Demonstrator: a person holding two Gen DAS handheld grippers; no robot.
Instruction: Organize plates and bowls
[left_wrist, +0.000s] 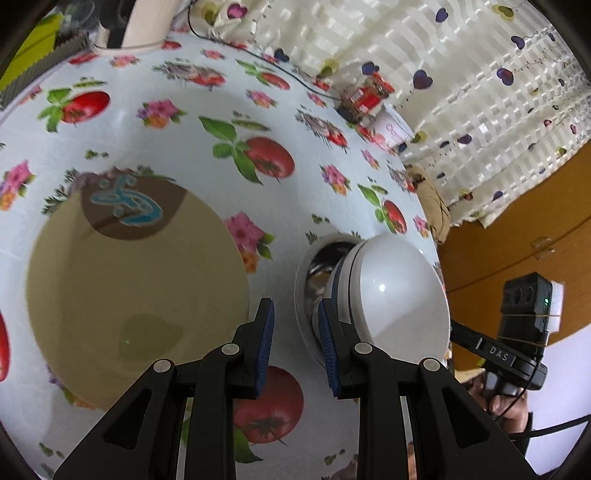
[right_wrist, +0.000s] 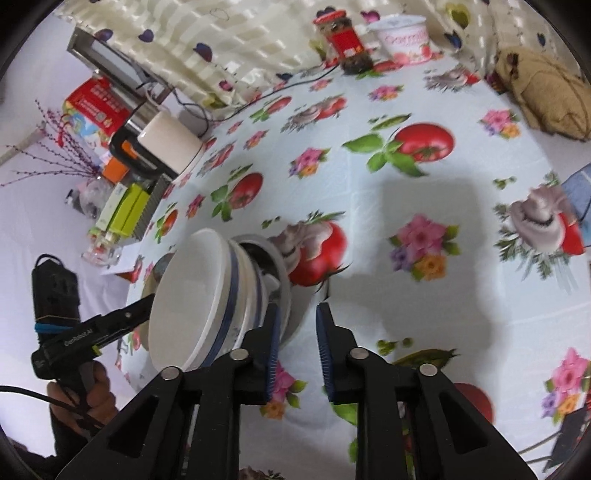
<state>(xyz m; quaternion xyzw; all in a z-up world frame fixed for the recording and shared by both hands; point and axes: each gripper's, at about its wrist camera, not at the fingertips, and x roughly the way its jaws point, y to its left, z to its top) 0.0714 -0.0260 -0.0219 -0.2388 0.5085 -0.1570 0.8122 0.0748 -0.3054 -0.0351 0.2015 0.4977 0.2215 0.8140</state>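
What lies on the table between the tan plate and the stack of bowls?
Nothing: between the tan plate and the stack of bowls only bare flowered tablecloth shows, in the left wrist view.

table (left_wrist: 207, 122): floral cloth | tan plate (left_wrist: 136, 291); jar (right_wrist: 345, 42); tub (right_wrist: 404, 38)

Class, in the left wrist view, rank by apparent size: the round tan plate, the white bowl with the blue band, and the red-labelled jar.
1. Round tan plate, largest.
2. White bowl with the blue band.
3. Red-labelled jar, smallest, though it stands far from the camera, so its true size is unsure.
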